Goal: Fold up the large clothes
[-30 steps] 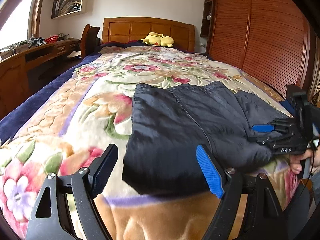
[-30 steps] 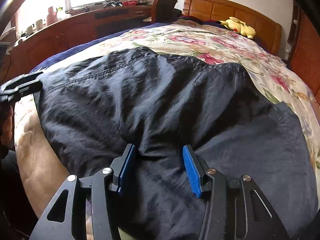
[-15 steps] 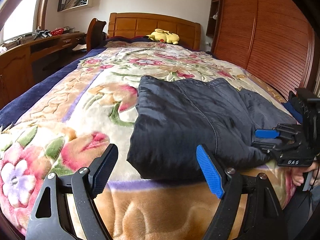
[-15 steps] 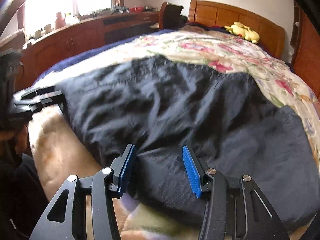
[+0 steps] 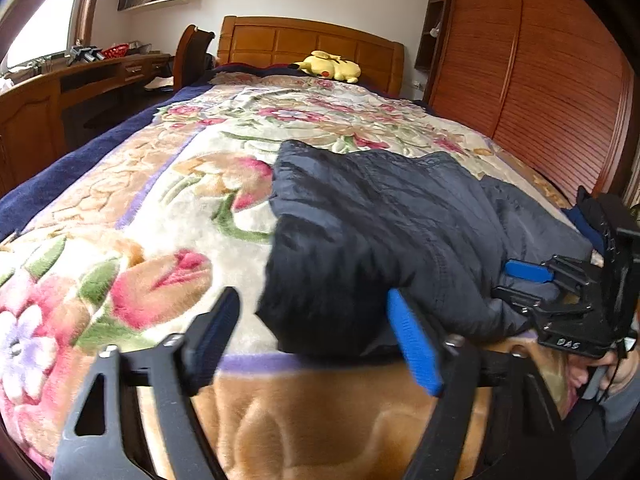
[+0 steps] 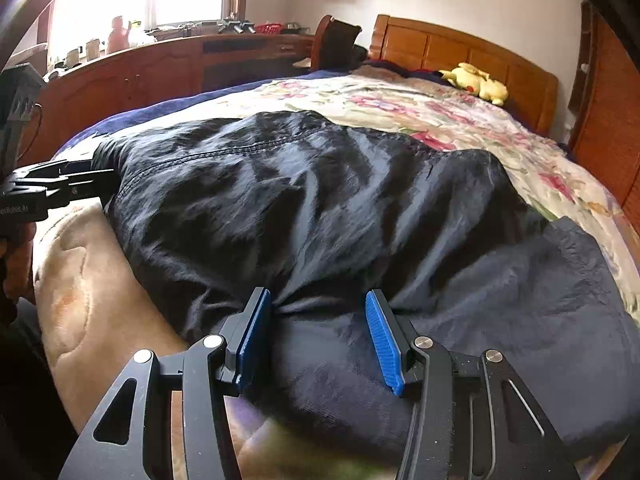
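A dark navy padded garment [image 5: 384, 232] lies folded near the foot of a bed with a floral blanket [image 5: 168, 200]. My left gripper [image 5: 316, 336] straddles the garment's near left corner. Its jaws are closing, with the fabric between them but not pressed by the pads. In the right wrist view it pokes in at the garment's left edge [image 6: 96, 180]. My right gripper [image 6: 320, 328] is shut on a bunched fold of the garment [image 6: 320, 208] at its near edge, and puckers radiate from the pads. The left wrist view shows the right gripper [image 5: 516, 284] clamped on the garment's right end.
A yellow plush toy [image 5: 328, 66] rests by the wooden headboard [image 5: 304, 40]. A wooden desk [image 5: 52, 96] and chair [image 5: 192, 56] run along the left of the bed. Slatted wardrobe doors [image 5: 540, 80] stand on the right. A hand [image 5: 600, 372] holds the right gripper.
The garment has slid toward the foot edge of the bed with the right gripper on it. The left gripper's jaws have narrowed around the near left corner.
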The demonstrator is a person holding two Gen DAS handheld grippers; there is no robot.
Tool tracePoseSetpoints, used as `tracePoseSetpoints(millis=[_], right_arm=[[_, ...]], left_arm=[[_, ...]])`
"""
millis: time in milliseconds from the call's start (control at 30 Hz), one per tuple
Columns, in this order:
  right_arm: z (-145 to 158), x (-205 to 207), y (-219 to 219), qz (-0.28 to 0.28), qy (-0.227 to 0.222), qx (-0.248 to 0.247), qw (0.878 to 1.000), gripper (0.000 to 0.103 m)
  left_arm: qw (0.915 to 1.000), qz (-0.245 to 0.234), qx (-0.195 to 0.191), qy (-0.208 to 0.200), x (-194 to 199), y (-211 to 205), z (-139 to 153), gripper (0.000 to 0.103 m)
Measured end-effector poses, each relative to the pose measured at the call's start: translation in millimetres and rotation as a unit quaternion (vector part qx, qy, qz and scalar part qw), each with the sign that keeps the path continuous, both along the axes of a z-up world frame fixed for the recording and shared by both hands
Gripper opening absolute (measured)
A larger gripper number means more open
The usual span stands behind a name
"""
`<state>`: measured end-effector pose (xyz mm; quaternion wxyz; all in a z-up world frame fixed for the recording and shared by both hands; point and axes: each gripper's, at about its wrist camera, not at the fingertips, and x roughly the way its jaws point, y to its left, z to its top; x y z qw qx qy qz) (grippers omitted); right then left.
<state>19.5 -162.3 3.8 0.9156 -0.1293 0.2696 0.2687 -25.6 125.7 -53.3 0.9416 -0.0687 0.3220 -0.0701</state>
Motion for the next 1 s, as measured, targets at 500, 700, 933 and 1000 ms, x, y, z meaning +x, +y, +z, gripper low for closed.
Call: tracePoseSetpoints(millis=[500, 700, 933, 1000], right_arm=[[-3.2, -15.2, -12.6, -0.002, -0.012, 0.019, 1.000, 0.051], [9.7, -27.8, -37.1, -0.023, -0.022, 0.055, 0.998, 0.051], [15.1, -27.2, -71.5, -0.064, -0.032, 0.056, 0.996, 0.051], [14.5, -28.8, -82.7, -0.071, -0.032, 0.059, 0.995, 0.051]], left_arm=[[0.9972, -0.021, 0.041, -0.060, 0.5, -50.0, 62.1, 0.009], [0.9958, -0.033, 0.041, -0.075, 5.0, -61.7, 82.5, 0.009], [0.9927, -0.047, 0.064, -0.091, 10.1, -84.1, 96.3, 0.007], [0.9918, -0.057, 0.066, -0.093, 12.8, -94.0, 102.8, 0.007]])
